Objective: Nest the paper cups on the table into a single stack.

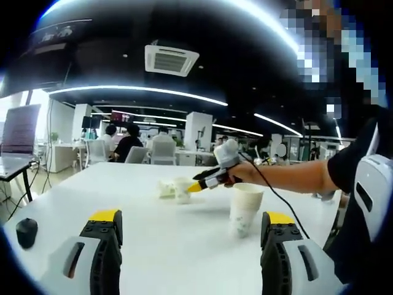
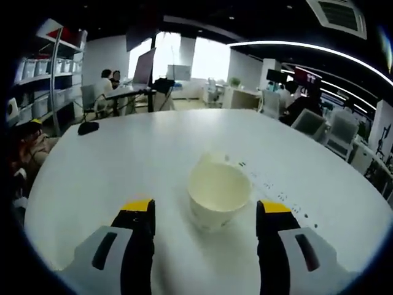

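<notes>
An upright white paper cup (image 1: pixel 245 209) stands on the white table (image 1: pixel 141 246), ahead of my left gripper (image 1: pixel 191 216) and a bit to the right; I cannot tell whether more cups are nested in it. The left jaws are open and hold nothing. Farther off, a second paper cup (image 1: pixel 182 190) stands upright, with a third cup (image 1: pixel 164 187) lying beside it. My right gripper (image 1: pixel 196 186), held by a person's hand, reaches that second cup. In the right gripper view the cup (image 2: pixel 218 193) sits just ahead of the open right gripper (image 2: pixel 206 206), its mouth facing up.
A black computer mouse (image 1: pixel 26 232) lies near the table's left edge, also seen far left as the mouse (image 2: pixel 88 127). The person's arm (image 1: pixel 288 175) stretches over the table from the right. Chairs, desks and seated people fill the office beyond.
</notes>
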{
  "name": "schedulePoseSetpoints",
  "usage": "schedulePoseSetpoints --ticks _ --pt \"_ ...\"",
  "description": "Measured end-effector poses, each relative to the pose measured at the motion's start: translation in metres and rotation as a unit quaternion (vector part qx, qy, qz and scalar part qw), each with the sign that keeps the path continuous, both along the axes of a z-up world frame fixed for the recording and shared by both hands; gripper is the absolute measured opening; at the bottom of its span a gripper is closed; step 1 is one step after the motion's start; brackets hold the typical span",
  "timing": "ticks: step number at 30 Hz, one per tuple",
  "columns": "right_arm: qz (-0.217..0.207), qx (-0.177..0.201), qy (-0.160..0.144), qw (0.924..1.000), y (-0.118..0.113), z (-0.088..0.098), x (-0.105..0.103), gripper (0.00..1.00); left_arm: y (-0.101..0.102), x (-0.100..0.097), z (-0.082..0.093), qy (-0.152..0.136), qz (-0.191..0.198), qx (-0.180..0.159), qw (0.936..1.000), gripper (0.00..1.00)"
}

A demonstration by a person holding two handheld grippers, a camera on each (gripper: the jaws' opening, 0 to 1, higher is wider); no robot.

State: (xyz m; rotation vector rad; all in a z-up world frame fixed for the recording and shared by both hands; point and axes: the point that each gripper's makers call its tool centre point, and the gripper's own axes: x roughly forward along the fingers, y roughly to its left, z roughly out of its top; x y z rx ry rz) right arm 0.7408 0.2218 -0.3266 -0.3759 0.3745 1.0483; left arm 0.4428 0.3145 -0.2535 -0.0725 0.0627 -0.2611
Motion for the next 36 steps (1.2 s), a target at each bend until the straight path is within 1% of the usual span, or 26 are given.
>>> schedulePoseSetpoints --ticks 7,10,17,23,28,31,36 --pt "-0.005 -0.013 0.000 0.9999 0.005 -0.011 0.010 0.67 0.001 -0.001 -0.004 0.003 0.002 -0.004 1.0000 0.99" --pt "-0.009 -0.013 0.005 0.9999 0.005 -0.013 0.014 0.67 0.001 -0.001 -0.007 0.007 0.001 -0.004 1.0000 0.99" --pt "-0.015 -0.015 0.005 0.9998 0.007 -0.019 0.018 0.63 0.002 -0.001 -0.009 0.009 0.001 -0.004 0.9999 0.99" --pt "-0.016 -0.013 0.009 0.9997 0.013 -0.022 0.020 0.60 0.001 0.000 -0.012 0.011 0.002 -0.004 0.9999 0.99" --pt "-0.023 -0.013 0.009 0.9996 0.013 -0.024 0.023 0.55 0.003 -0.002 -0.014 0.015 0.004 -0.004 0.9999 0.99" --pt "-0.025 -0.010 0.006 0.9996 0.013 -0.024 0.025 0.53 0.003 -0.002 -0.015 0.016 0.004 -0.004 0.9999 0.99" --pt "-0.025 -0.011 0.001 0.9996 0.013 -0.023 0.025 0.51 0.002 -0.001 -0.016 0.016 0.004 -0.004 0.9999 0.99"
